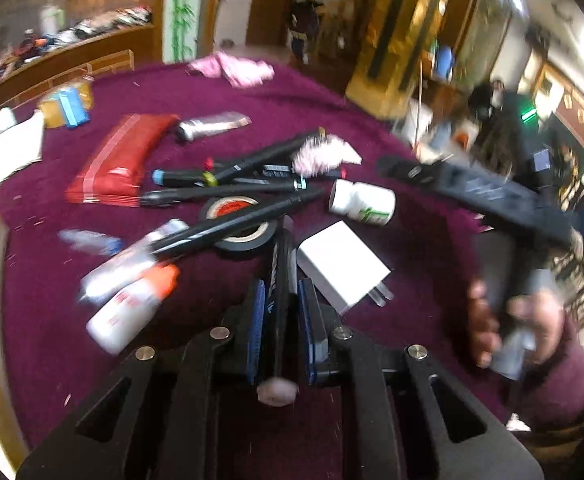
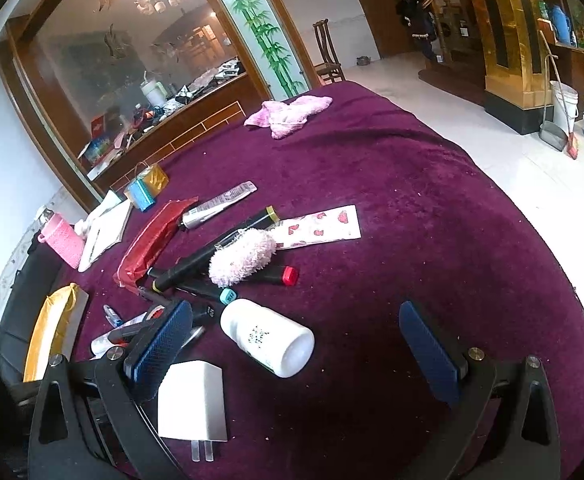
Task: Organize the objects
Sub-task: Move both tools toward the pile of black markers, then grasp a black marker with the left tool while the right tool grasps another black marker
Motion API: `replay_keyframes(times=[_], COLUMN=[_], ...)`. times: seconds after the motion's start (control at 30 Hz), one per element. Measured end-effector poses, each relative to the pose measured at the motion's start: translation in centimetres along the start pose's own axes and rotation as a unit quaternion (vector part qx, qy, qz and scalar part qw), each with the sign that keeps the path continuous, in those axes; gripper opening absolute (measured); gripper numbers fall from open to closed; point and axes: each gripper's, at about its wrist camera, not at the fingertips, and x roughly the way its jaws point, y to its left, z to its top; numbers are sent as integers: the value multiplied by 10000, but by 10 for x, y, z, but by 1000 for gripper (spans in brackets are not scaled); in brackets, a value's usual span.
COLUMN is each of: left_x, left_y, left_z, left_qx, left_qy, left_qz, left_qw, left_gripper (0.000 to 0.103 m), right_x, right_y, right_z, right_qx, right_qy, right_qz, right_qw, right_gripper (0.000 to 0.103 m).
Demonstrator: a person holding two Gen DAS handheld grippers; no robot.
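Note:
My left gripper [image 1: 281,286] is shut on a black marker pen [image 1: 279,264]; the pen runs back between the blue pads, its pale end cap near the camera. Beyond it a pile of black markers [image 1: 231,184] lies across a black tape roll [image 1: 235,220]. A white pill bottle [image 2: 267,336] lies on its side on the purple tablecloth [image 2: 412,200]. My right gripper [image 2: 294,312] stands wide open above that bottle, with neither pad touching it. A white charger plug [image 2: 193,400] lies under its left finger.
A red pouch [image 2: 151,240], silver tube [image 2: 215,206], fluffy pink item [image 2: 243,256] and sticker sheet [image 2: 320,226] lie around the markers. A pink cloth [image 2: 287,114] sits at the far edge. A white bottle with an orange cap [image 1: 127,312] lies left. A hand [image 1: 532,320] grips the right gripper's handle.

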Motion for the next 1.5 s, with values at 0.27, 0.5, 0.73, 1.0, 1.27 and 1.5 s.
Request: replay_keyframes(times=[0.27,0.5,0.73,1.0,1.27,1.5], left_x=[-90,-93,-56,-3,-52,-78], left_y=[34,63,78,77,81,91], left_z=[-26,-44,-27,-12,-29,-43], left_qx=[-577,-937,-1188,-1310,-1384,-1548], left_qy=[-863,-695,-782,-397,-822,-902], left_qz=[176,-23,-108,-156,-381,-405], left_qw=[9944,9932,9898,9905,9862,9830], left_gripper=[12,14,14,12,11,12], right_x=[2,-12,2,16,42,74], right_y=[9,60,95,118,154,173], right_z=[-4,-14,-11,-11,-22,-37], right_qx=[-228,-1099,-1545,-2151,-3697,-4446], right_qy=[60,168,432,683,838,1282], right_qz=[-116,68,96,-13,-61,-194], right_qw=[9997,9938,9870,9742,9253,8863], right_gripper=[102,102,102,102,101,54])
